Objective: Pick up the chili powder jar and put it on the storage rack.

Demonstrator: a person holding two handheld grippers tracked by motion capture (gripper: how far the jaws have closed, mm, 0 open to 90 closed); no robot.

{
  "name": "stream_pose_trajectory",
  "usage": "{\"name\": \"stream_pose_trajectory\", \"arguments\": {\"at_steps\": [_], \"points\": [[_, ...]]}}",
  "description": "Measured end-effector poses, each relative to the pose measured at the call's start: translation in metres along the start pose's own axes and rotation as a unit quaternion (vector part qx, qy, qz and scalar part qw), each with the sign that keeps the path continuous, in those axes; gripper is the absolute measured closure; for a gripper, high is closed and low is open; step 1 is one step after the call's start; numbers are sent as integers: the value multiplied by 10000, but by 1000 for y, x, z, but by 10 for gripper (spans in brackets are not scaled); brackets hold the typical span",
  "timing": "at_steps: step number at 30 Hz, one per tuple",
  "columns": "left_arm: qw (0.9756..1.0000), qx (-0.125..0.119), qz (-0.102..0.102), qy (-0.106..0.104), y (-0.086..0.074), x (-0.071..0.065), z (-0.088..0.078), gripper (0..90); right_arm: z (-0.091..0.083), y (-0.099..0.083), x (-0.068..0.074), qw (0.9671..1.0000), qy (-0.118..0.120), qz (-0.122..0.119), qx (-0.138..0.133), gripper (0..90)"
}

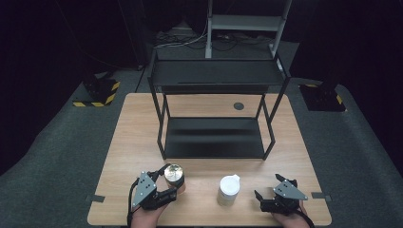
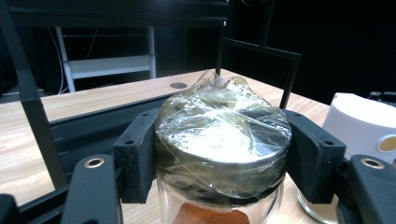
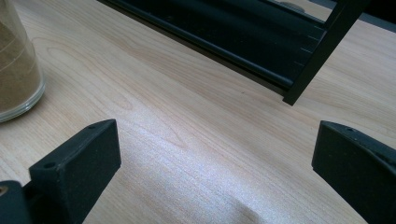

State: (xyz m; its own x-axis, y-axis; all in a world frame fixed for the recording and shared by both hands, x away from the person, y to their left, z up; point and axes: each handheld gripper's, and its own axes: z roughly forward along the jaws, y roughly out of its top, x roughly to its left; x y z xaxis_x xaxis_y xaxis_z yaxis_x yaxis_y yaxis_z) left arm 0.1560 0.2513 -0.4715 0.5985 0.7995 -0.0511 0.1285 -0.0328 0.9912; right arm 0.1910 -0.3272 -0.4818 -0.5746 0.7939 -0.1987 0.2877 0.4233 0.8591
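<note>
While we look down from the high view, we see two containers near the front edge of the table [image 1: 142,128]. At the left stands a glass jar [image 1: 174,177] with a dark metal lid wrapped in clear film; in the left gripper view the film bunches into a crumpled peak above the lid [image 2: 223,126], and something orange-brown shows through the glass below it. The left hand-held gripper [image 1: 164,183] is clamped on this jar, its two black pads pressing the lid's rim from either side (the pads sit flush against the film). Whether the jar's base touches the table we cannot tell.

Just to the right, apart from the first jar, stands a second jar with a white cap [image 1: 229,189]; in the right gripper view its glass wall [image 3: 16,60] shows a tan powder filling it nearly to the base.

The right hand-held gripper [image 1: 270,187] rests near the table's front right corner with its jaws spread wide and bare wood between them.

Behind both jars stands a black two-tier metal rack [image 1: 216,135], its lower shelf and upper shelf both dark and flat. Its front legs and lower rail stand between the jars and the back of the table, where a small round grommet [image 1: 238,106] is set into the wood.
</note>
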Motion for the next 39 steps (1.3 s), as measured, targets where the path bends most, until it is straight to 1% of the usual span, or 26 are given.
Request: {"name": "stream_pose_trajectory", "arguments": {"at_steps": [1,5,12,16,17,21,26,32,39], "points": [[10000,-12,34,18,2,0,-1,341,0,0,0,10000,-1,1,-1,0],[10000,-38,19,49,5,1,-1,341,0,0,0,10000,-2,5,-5,0],[9999,-87,57,74,14,3,1,341,0,0,0,10000,1,4,-5,0],[9999,-105,49,76,19,4,2,341,0,0,0,10000,4,1,-1,0],[9999,-128,41,82,23,5,3,341,0,0,0,10000,5,3,-3,0],[9998,-171,-2,87,25,5,3,341,0,0,-1,10000,11,15,-6,0],[9998,-172,41,100,31,6,6,341,0,0,-1,10000,20,-6,-7,0],[9996,-241,64,102,40,7,10,341,0,0,-1,10000,20,0,-7,0],[9995,-286,138,95,53,9,15,341,0,0,-1,10000,20,0,-6,0]]}}
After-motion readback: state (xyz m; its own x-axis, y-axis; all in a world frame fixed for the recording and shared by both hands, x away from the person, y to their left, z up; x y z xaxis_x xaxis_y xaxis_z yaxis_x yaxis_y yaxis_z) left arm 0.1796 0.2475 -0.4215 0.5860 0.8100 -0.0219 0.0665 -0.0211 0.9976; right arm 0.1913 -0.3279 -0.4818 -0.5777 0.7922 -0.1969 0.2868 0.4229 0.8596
